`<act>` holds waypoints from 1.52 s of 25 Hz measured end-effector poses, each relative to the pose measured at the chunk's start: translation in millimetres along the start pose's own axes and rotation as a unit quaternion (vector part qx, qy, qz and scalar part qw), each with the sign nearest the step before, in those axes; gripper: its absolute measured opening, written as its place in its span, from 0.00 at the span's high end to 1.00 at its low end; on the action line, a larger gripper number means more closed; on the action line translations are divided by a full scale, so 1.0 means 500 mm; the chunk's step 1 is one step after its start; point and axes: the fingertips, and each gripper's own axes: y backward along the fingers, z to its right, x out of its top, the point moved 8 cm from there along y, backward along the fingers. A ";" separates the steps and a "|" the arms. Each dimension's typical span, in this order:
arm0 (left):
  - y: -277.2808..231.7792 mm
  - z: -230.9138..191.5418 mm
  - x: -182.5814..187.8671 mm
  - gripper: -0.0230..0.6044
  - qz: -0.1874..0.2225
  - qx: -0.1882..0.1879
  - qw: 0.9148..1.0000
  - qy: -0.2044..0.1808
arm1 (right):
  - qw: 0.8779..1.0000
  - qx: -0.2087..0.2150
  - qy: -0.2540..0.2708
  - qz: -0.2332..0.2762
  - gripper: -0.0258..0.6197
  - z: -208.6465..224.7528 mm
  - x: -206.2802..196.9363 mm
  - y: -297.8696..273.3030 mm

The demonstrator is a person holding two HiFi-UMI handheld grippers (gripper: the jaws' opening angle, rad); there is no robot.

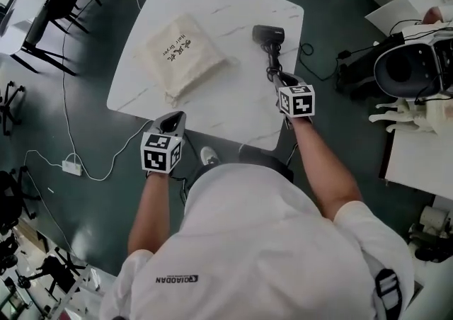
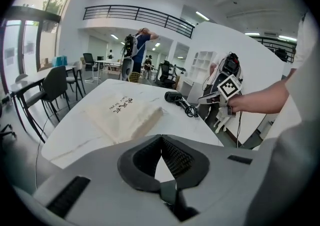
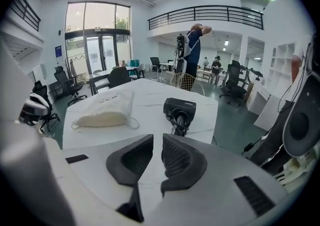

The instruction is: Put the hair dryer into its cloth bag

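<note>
Black hair dryer [image 1: 269, 37] lies on the white marble-look surface [image 1: 233, 117] nr its far right corner. Its black cord [image 1: 272, 69] is bundled along the handle, so the handle is mostly hidden and the plug can't be picked out. Cream cloth drawstring bag [image 1: 185, 53] lies flat to the left, well apart from the dryer. The dark print on top is too small to read.

L gripper [image 1: 172, 122] hangs at the near edge of the surface. In head view its jaws are just a dark wedge, so their state is unreadable there. The left gripper view settles it: tips meet, empty, w/ bag [image 2: 125, 112] ahead and dryer [image 2: 175, 97] further off.

R gripper [image 1: 282, 79] is at the near end of the cord and covers that end in head view; touching or not, can't tell. The right gripper view shows its jaws a slim gap apart w/ nothing in it. The dryer [image 3: 180, 106] lies just past the tips and the bag [image 3: 105, 112] off to the left, drawstring loop trailing.

Only the gripper views show the bkgd: a standing person [image 3: 192, 45], too small for detail. Head view's lower part is filled by the wearer's white shirt [image 1: 262, 241].
</note>
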 end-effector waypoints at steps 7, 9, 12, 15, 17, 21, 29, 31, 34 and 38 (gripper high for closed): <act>0.001 -0.006 -0.020 0.92 -0.017 0.038 0.999 0.033 | 0.998 -0.024 -0.024 -0.055 0.73 0.078 0.006 -0.128; -0.004 -0.006 -0.020 0.92 -0.022 0.048 0.998 0.041 | 0.997 -0.027 -0.029 -0.070 0.68 0.090 0.004 -0.155; -0.016 -0.001 -0.012 0.92 -0.024 0.058 0.997 0.047 | 0.996 -0.019 -0.043 -0.076 0.62 0.101 -0.001 -0.188; -0.028 0.009 0.003 0.92 -0.027 0.063 0.997 0.043 | 0.995 -0.008 -0.058 -0.081 0.55 0.110 -0.006 -0.216; -0.032 0.015 0.011 0.92 -0.030 0.066 0.996 0.043 | 0.994 0.000 -0.069 -0.085 0.52 0.114 -0.009 -0.230; -0.039 0.025 0.013 0.92 -0.035 0.071 0.995 0.053 | 0.991 0.011 -0.096 -0.088 0.48 0.122 -0.019 -0.250; -0.051 0.035 0.030 0.92 -0.043 0.080 0.995 0.048 | 0.990 -0.027 -0.081 -0.109 0.46 0.114 -0.018 -0.260; -0.058 0.036 0.037 0.92 -0.045 0.083 0.995 0.037 | 0.991 -0.032 -0.077 -0.106 0.46 0.114 -0.018 -0.260; -0.067 0.033 0.043 0.92 -0.049 0.084 0.995 0.022 | 0.991 -0.025 -0.079 -0.101 0.49 0.116 -0.021 -0.261; -0.071 0.040 0.047 0.92 -0.050 0.078 0.996 0.017 | 0.992 0.007 -0.066 -0.105 0.57 0.131 -0.026 -0.253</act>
